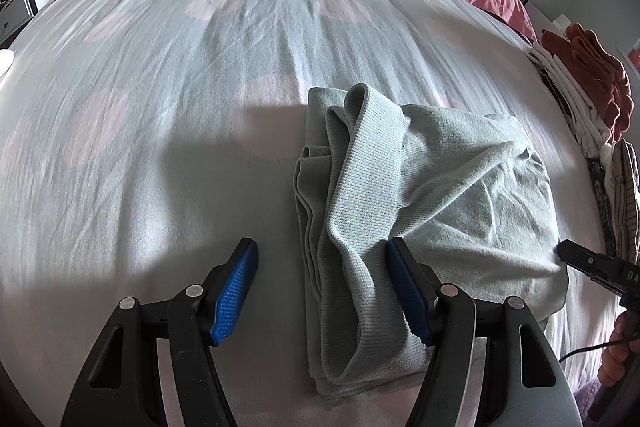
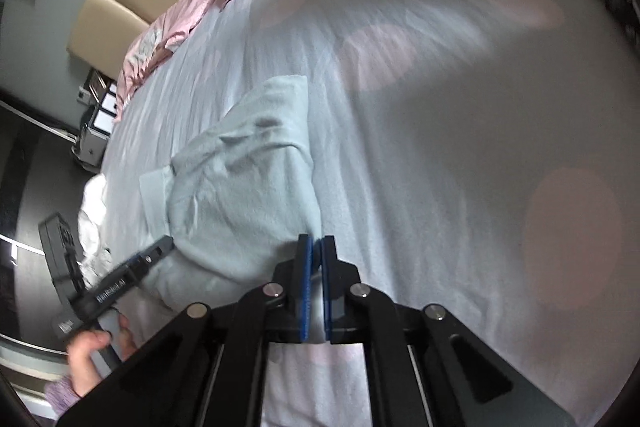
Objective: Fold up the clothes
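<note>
On the bed (image 1: 160, 107), the half-folded garment (image 1: 420, 179) lies lengthwise away from the released left gripper (image 1: 324, 291), ribbed band between its jaws, while the right gripper (image 2: 316, 259), nearer its far edge, is clenched there, apparently pinching a fold.

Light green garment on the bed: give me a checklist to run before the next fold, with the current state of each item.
1. Left hand-held gripper open: ok, blue pads wide apart.
2. Left hand-held gripper lined up on the light green garment: ok, its folded edge lies between the pads.
3. Right hand-held gripper shut: ok.
4. Right hand-held gripper holding the garment's edge: cannot tell, the cloth at its tips is blurred.
5. Garment flat: not ok, it is bunched and creased.
6. Clothes stack apart from the garment: ok.
</note>
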`<state>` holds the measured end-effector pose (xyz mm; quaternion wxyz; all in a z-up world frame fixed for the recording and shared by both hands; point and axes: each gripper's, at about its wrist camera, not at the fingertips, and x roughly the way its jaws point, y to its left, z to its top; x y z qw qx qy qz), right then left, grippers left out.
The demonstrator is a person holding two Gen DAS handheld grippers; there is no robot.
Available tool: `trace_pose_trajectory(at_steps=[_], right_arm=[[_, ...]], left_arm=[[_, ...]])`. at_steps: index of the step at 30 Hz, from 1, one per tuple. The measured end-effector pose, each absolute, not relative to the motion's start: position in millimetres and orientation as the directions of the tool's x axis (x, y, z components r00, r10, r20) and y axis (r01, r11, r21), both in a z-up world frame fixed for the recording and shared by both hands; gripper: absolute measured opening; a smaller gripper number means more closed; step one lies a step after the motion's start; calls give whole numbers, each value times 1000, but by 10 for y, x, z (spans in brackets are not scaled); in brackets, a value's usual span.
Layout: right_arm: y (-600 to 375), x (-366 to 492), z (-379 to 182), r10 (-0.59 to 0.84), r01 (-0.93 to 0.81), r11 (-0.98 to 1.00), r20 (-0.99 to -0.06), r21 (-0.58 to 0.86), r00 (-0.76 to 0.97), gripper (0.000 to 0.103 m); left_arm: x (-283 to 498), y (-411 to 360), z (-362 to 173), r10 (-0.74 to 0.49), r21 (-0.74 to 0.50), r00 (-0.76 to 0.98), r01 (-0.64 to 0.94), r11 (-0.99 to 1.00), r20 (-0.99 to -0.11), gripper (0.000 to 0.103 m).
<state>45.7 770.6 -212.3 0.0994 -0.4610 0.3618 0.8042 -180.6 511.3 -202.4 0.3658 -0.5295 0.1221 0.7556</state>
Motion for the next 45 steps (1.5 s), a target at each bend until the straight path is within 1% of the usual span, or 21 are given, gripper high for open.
trace_pose_trajectory(at_steps=[1, 3, 5, 7, 9, 11, 13, 14, 16, 17, 18, 22, 26, 32, 40, 42, 45], right_arm=[[7684, 476, -2107, -148, -498, -736, -827, 459, -543, 0], [7647, 530, -2095, -58, -523, -777, -866, 351, -496, 0], [7668, 603, -2090, -71, -519, -769, -857, 374, -511, 0], [7647, 651, -2066, -75, -510, -773, -852, 378, -518, 5], [7580, 656, -2046, -70, -499, -783, -850, 371, -522, 5], [7561, 668, -2027, -97, -486, -775, -836, 404, -540, 8], [7574, 701, -1972, -113, -474, -765, -816, 435, -567, 16], [7574, 713, -1943, -119, -467, -763, -807, 447, -579, 18], [7541, 709, -1881, -116, -448, -771, -791, 453, -601, 25], [7528, 706, -1853, -116, -438, -774, -783, 457, -611, 27], [7524, 699, -1838, -125, -426, -775, -774, 467, -621, 31], [7520, 605, -1841, -196, -375, -755, -732, 538, -653, 51], [7560, 496, -1913, -214, -373, -752, -737, 543, -642, 51], [7663, 346, -2083, -269, -365, -725, -728, 584, -630, 51], [7763, 112, -2279, -313, -363, -691, -712, 625, -629, 48], [7781, 84, -2310, -325, -357, -682, -702, 638, -634, 48], [7817, 53, -2351, -341, -351, -666, -687, 658, -641, 48]], left_arm=[[-1815, 5104, -2020, 424, -204, -170, -682, -702, -890, 68], [-1825, 5097, -2012, 426, -209, -166, -681, -702, -890, 68], [-1829, 5096, -1998, 426, -210, -167, -678, -704, -889, 68], [-1821, 5089, -1971, 425, -205, -173, -680, -704, -889, 68], [-1806, 5062, -1918, 433, -203, -186, -679, -706, -882, 68], [-1783, 5025, -1849, 446, -203, -202, -680, -704, -872, 68], [-1767, 4982, -1780, 460, -206, -215, -681, -703, -861, 68], [-1779, 4946, -1753, 475, -223, -212, -676, -703, -854, 68], [-1828, 4862, -1717, 514, -283, -188, -655, -701, -837, 70], [-1867, 4819, -1712, 539, -326, -165, -640, -696, -826, 75], [-1908, 4784, -1723, 563, -371, -139, -622, -690, -815, 77], [-2025, 4768, -1853, 616, -486, -56, -561, -670, -785, 78], [-2052, 4763, -1989, 649, -554, -5, -515, -654, -761, 78], [-2042, 4779, -2068, 636, -534, 3, -545, -646, -772, 78], [-1989, 4961, -2128, 638, -478, -27, -638, -604, -770, 77], [-1989, 5013, -2152, 643, -470, -33, -656, -591, -765, 73], [-1999, 5088, -2178, 665, -480, -29, -669, -567, -746, 62]])
